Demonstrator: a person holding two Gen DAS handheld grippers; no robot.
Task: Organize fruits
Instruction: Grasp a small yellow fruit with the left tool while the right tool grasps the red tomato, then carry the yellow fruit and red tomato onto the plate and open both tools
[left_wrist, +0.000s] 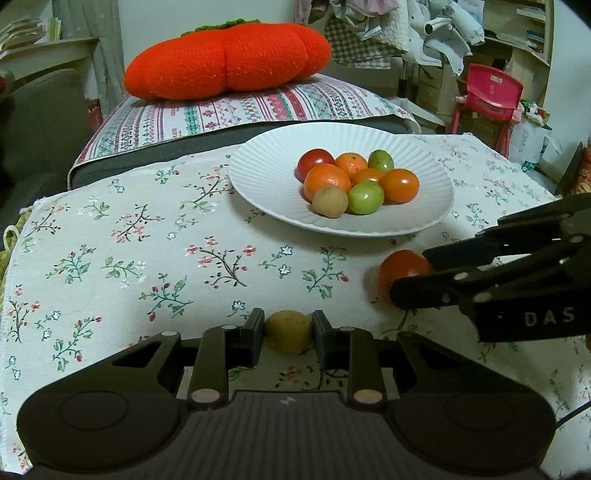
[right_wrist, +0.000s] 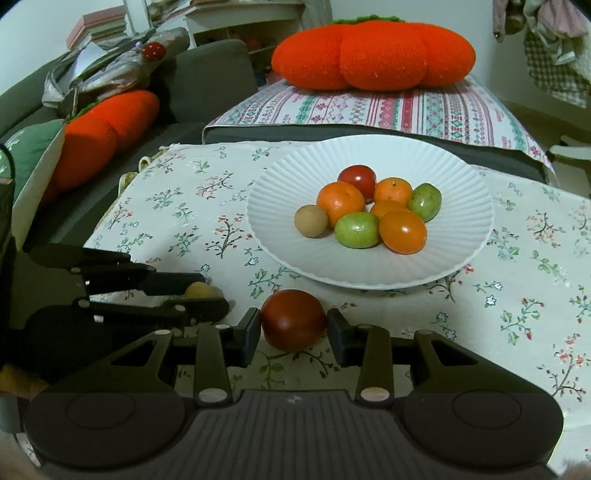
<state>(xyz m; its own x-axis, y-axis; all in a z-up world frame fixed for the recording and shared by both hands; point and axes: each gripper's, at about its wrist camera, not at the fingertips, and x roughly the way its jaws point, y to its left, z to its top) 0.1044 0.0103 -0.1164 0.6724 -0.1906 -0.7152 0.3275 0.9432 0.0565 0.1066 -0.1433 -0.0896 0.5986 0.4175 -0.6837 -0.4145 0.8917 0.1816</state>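
The yellow fruit (left_wrist: 288, 331) is gripped by the left gripper (left_wrist: 288, 336) and the red tomato (right_wrist: 293, 319) by the right gripper (right_wrist: 293, 330) — both are held low on the cloth (left_wrist: 129, 266), with the plate (left_wrist: 266, 192) ahead and the right one nearer it.

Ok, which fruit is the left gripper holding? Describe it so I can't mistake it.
Start at the white plate on the flowered cloth. Come towards the camera, off the plate, to the left gripper. Pinched between its pads sits a small yellow fruit, dull and pale, unlike the glossy red tomato in the right gripper beside it.
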